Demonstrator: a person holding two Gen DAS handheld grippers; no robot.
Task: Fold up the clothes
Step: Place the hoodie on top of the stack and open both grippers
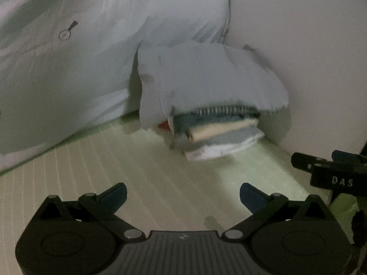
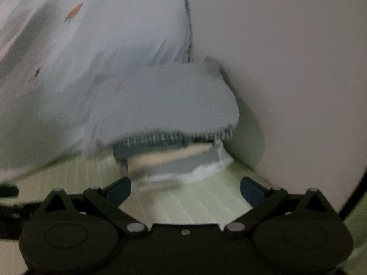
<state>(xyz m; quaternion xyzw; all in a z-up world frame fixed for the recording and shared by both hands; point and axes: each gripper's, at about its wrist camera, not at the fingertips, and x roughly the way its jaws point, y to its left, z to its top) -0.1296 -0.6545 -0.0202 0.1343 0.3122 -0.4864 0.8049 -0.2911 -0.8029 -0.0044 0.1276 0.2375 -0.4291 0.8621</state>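
Observation:
A stack of folded clothes (image 1: 218,135) lies on the pale green ribbed mat (image 1: 114,171), against the wall. A grey garment (image 1: 206,80) is draped over the top of the stack and hangs down its left side; beige, blue-grey and white layers show beneath it. In the right wrist view the same stack (image 2: 174,160) and grey garment (image 2: 165,100) appear blurred. My left gripper (image 1: 183,197) stands open in front of the stack with nothing between its fingers. My right gripper (image 2: 185,191) is open too, close to the stack's front edge, and shows in the left wrist view as the right gripper (image 1: 330,171).
A large pale pillow or quilt with small printed motifs (image 1: 80,57) leans at the left behind the stack. A plain white wall (image 1: 298,57) rises on the right. The mat (image 2: 183,206) extends in front of the clothes.

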